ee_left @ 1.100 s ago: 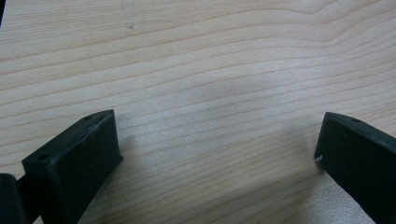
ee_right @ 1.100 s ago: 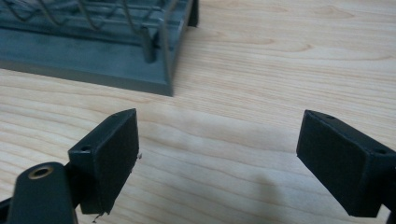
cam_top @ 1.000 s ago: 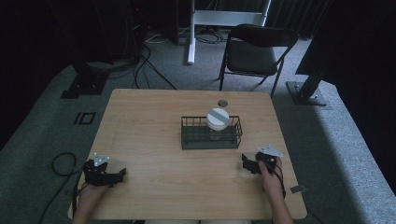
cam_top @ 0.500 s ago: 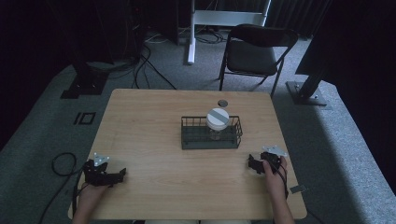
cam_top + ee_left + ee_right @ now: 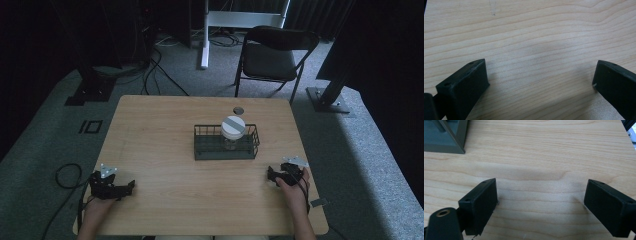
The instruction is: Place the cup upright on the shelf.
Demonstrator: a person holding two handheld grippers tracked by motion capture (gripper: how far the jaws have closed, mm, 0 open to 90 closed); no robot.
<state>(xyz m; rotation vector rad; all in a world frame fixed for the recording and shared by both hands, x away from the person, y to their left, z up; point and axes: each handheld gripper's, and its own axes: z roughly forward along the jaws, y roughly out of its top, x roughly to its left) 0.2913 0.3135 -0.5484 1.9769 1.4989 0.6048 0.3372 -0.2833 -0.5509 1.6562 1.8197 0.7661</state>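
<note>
Right gripper had drawn back from the rack; both grippers spread, empty. Careless reach might topple the jar.

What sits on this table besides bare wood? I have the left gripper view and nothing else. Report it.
Observer: In the high view, a dark wire basket stands mid-table.
Operator: List its contents.
Observer: One clear jar with a white lid, upright inside it.
Operator: Give me the other gripper's state.
Observer: The right gripper is open and holds nothing. It is low over bare wood near the table's right side.
</note>
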